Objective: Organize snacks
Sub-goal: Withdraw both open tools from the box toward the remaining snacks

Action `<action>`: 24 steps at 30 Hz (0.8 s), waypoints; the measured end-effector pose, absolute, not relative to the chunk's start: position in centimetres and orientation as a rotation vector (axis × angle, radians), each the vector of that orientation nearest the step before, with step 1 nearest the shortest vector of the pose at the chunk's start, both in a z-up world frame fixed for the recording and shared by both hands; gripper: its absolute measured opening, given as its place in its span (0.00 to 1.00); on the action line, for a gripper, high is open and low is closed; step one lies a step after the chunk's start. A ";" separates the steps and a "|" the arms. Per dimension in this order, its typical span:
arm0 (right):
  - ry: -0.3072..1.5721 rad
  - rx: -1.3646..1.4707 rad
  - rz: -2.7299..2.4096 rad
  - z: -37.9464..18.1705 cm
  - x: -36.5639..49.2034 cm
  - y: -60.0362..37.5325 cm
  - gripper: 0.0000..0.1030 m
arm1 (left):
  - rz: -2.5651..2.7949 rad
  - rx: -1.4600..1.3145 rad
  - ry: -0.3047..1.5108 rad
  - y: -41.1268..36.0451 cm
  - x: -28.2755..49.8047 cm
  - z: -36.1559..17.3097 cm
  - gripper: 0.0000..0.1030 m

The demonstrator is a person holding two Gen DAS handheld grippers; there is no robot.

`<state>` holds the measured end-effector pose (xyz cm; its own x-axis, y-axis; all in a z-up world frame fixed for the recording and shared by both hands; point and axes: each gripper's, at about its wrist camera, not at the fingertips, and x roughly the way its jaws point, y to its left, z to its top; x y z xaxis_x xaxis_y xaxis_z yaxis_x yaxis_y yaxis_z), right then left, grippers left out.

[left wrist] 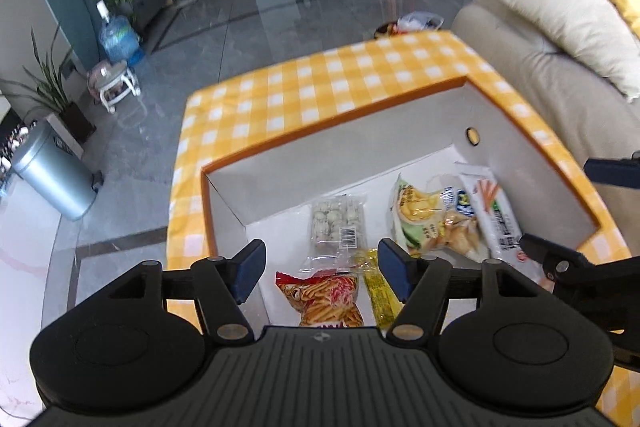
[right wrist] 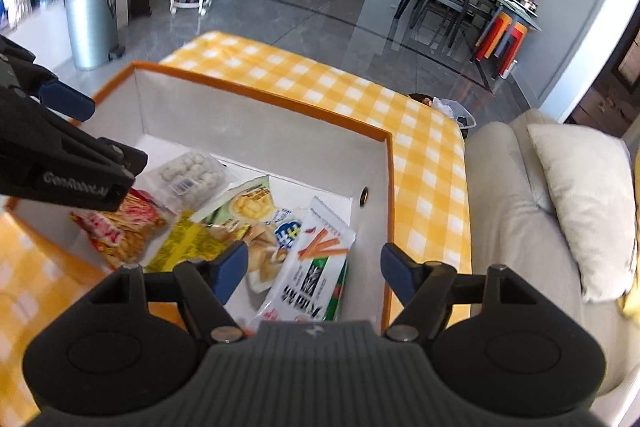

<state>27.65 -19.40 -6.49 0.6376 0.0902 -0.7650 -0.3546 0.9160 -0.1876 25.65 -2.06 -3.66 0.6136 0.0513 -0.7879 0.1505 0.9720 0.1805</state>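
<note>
- The left gripper hangs above the box; its fingers stand wide apart with nothing between the pads.
- The right gripper hangs above the same box; its fingers are also spread wide and grip nothing.
- The snack packets lie on the box floor: a white stick packet, a red chip bag, a clear packet of white balls.
- The box rests on a yellow checked tablecloth.

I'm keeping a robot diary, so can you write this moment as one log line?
left tongs: open, empty | right tongs: open, empty | both above box | snack packets inside box | box on checked tablecloth
</note>
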 end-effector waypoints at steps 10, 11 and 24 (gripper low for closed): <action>0.795 -0.181 0.240 -5.3 20.0 -22.5 0.70 | -0.121 0.243 0.859 -2.8 19.6 -2.0 0.74; 0.798 -0.163 0.235 -5.4 19.1 -22.9 0.70 | -0.129 0.242 0.863 -3.0 19.0 -2.1 0.74; 0.885 -0.070 0.136 -9.3 11.2 -26.6 0.71 | -0.167 0.125 0.956 -4.1 12.7 -5.3 0.74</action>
<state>11.22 -26.63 -9.35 0.6257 0.0890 -0.7749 -0.1472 0.9891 -0.0053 12.66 -4.06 -5.28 0.5653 -0.0861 -0.8204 0.1963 0.9800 0.0325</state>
